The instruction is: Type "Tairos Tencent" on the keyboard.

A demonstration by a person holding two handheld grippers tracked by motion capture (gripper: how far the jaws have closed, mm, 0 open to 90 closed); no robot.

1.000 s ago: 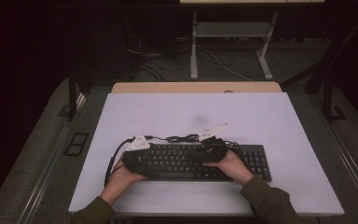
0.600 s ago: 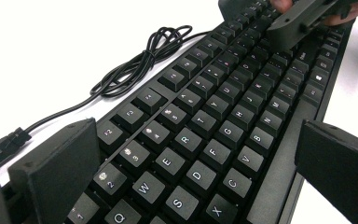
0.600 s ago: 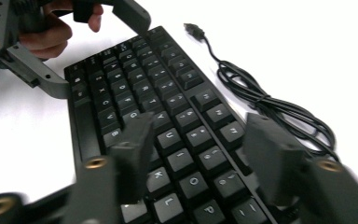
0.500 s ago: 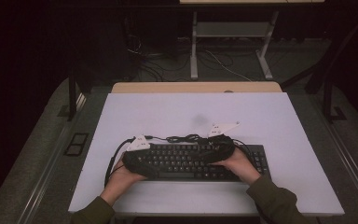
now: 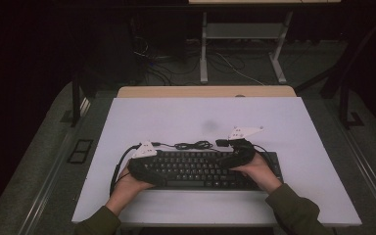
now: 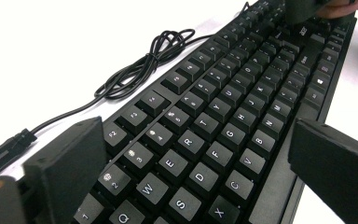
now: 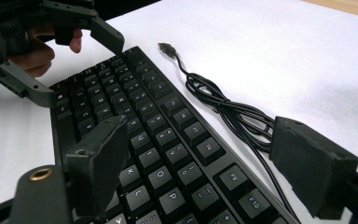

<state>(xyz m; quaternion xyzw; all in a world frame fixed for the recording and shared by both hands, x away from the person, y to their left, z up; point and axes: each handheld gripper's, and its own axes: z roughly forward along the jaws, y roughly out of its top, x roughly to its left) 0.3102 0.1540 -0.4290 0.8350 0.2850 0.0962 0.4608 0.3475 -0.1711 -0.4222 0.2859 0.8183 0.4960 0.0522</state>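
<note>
so the keyboard is lying flat near the table's front edge, looks set down. Left tongs are spread across its end; right tongs have just been opening, pads off. Coiled cable still loose behind

A black keyboard is being flanked by the left gripper and right gripper on a white table

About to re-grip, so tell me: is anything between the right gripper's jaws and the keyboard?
Nothing visible. The right gripper hangs open right over the keyboard, jaws just opened, nothing between them but keys. The coiled cable lies beside it.
</note>
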